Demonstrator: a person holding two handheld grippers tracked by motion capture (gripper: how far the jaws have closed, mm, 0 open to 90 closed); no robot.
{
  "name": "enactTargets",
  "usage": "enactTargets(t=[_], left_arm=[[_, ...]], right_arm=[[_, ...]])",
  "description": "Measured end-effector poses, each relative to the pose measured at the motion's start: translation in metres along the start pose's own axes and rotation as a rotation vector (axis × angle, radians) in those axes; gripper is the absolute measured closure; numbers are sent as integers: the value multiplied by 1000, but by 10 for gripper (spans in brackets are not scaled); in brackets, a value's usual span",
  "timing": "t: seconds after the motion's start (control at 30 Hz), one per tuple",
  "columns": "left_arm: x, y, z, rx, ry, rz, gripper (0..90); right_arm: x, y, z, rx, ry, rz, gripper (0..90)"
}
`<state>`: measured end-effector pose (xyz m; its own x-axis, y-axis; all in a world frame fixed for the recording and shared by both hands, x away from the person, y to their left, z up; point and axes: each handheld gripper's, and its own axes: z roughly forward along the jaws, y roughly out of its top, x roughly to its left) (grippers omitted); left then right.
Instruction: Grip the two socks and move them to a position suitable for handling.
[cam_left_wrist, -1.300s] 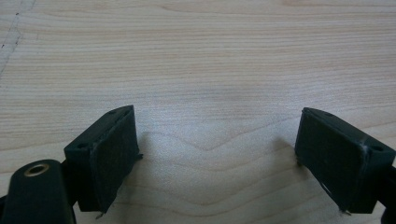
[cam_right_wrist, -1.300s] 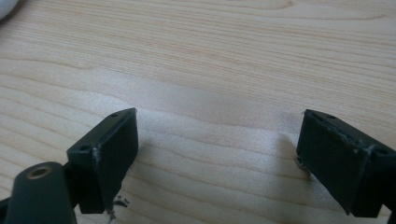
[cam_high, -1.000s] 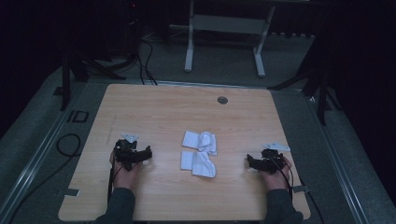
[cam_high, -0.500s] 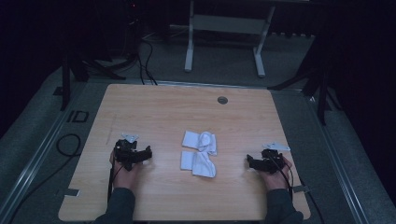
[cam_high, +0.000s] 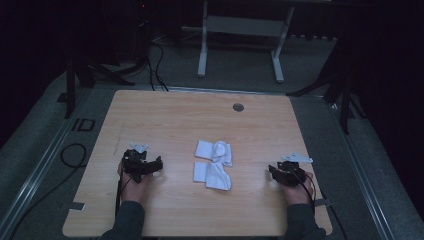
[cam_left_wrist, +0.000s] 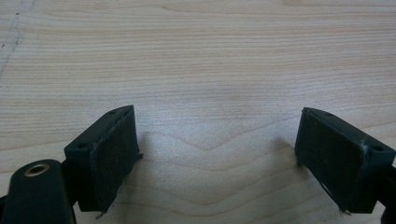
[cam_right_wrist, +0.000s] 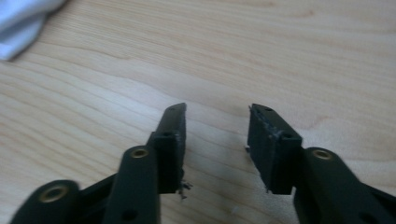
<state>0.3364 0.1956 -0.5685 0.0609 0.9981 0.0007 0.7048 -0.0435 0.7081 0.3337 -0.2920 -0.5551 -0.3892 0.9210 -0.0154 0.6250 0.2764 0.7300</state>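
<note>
Two white socks (cam_high: 214, 163) lie side by side at the middle of the wooden desk (cam_high: 165, 115), each folded or crumpled, the nearer one just beside the farther one. The left tongs (cam_high: 142, 165) rest low on the desk well to the left of the socks; in the left gripper view the jaws stand wide apart over bare wood, holding nothing. The right tongs (cam_high: 283, 173) rest equally far off on the right; in the right gripper view the jaws are parted by a narrower gap, also empty, and a corner of white fabric (cam_right_wrist: 21, 18) shows at the upper left. The step in hand appears to be the start: both tools are parked and no sock is touched yet. The next move probably calls for each hand to travel inward and lower its open jaws over an edge of cloth before closing. No container stands on the desk; its other feature is a small round grommet (cam_high: 238, 107) near the far edge.
</note>
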Motion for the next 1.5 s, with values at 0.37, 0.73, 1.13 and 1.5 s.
enactTargets(t=[0.37, 0.73, 1.13, 1.5], left_arm=[[0, 0, 0, 0, 0, 0, 133], [0, 0, 0, 0, 0, 0, 133], [0, 0, 0, 1, 0, 0, 133], [0, 0, 0, 0, 0, 0, 133]], right_arm=[[28, 7, -15, -15, 100, -79, 819], [76, 18, -15, -10, 223, -191, 889], [126, 30, 4, 24, 305, -316, 895], [146, 24, 23, 71, 341, -357, 892]])
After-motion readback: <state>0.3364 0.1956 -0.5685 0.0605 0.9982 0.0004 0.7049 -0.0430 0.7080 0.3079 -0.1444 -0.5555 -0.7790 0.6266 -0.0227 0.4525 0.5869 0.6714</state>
